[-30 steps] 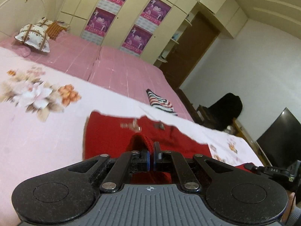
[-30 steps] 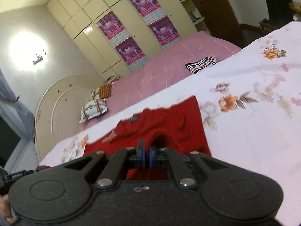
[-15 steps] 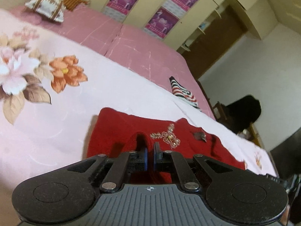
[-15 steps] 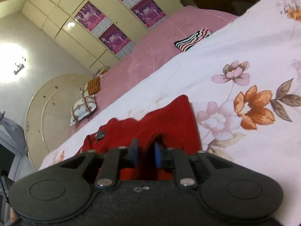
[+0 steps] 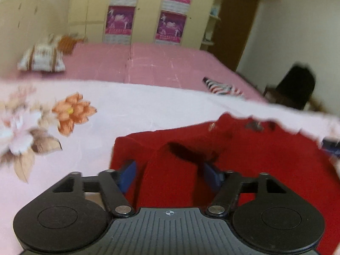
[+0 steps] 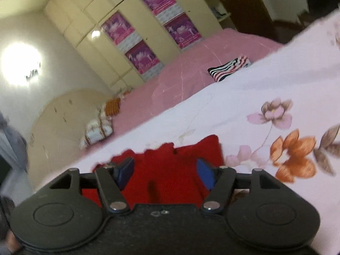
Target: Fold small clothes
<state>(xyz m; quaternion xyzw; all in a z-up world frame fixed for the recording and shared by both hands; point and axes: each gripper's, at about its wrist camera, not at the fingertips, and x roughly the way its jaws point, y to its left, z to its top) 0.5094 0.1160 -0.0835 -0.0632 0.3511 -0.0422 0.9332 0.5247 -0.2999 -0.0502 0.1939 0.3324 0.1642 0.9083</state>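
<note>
A small red knitted garment (image 5: 255, 155) lies on the pale floral sheet (image 5: 131, 110). My left gripper (image 5: 170, 174) hovers low over its near left part, jaws opening; a raised fold of red cloth stands between the blue pads (image 5: 127, 175) without being pressed. In the right wrist view the same red garment (image 6: 167, 165) lies under my right gripper (image 6: 163, 172), whose jaws are also opening, the blue pads (image 6: 205, 173) apart over the cloth with a small ridge between them.
A striped folded cloth (image 5: 221, 88) (image 6: 229, 67) rests on the pink bedspread (image 5: 161, 65) beyond the sheet. Pillows (image 5: 41, 60) lie at the headboard end. Wardrobes with purple posters (image 5: 170, 24) stand behind, and a dark chair (image 5: 295, 89) is beside the bed.
Both grippers were shut on folds of the red garment; both have dropped toward the bed and spread their jaws, letting the cloth go.
</note>
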